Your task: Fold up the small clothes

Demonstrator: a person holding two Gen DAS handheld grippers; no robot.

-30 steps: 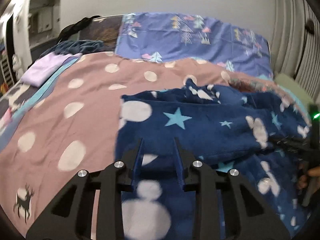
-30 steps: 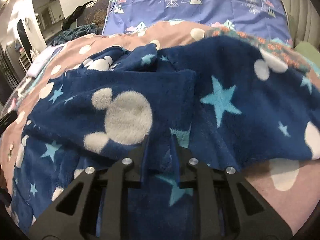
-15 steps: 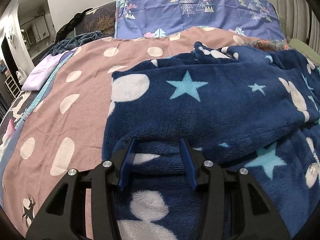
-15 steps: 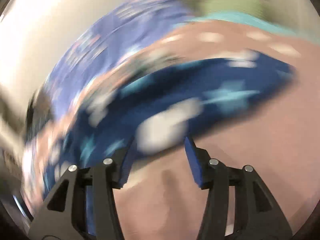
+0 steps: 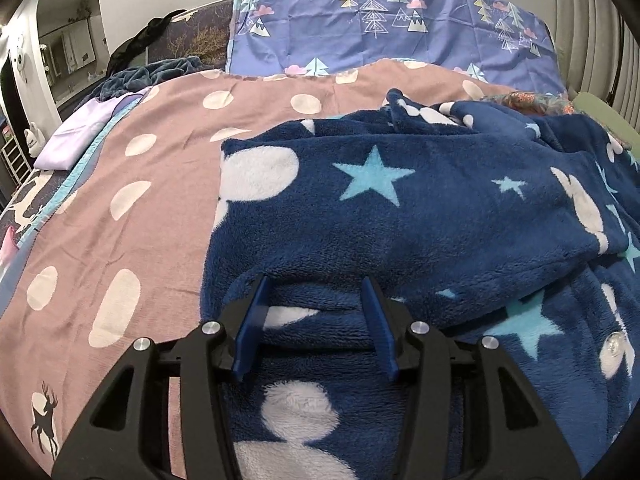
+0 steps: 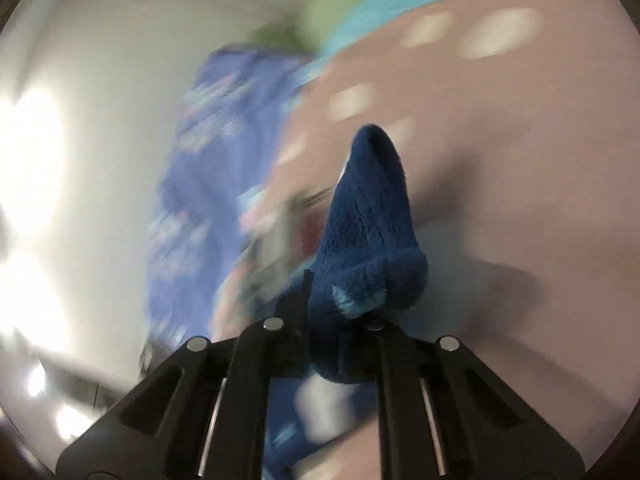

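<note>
Now right tool [image 6: 340, 280] clamped on fleece garment [image 6: 372, 216]

left wrist view is sharp and evenly lit with fisheye-curved edges; right wrist view is heavily motion-blurred with glare at left.

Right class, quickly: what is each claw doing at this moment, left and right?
Left claw: jaws opening, astride a fold of the navy fleece garment, pads not pressing it.
Right claw: shut on a bunched piece of the navy fleece garment.
</note>
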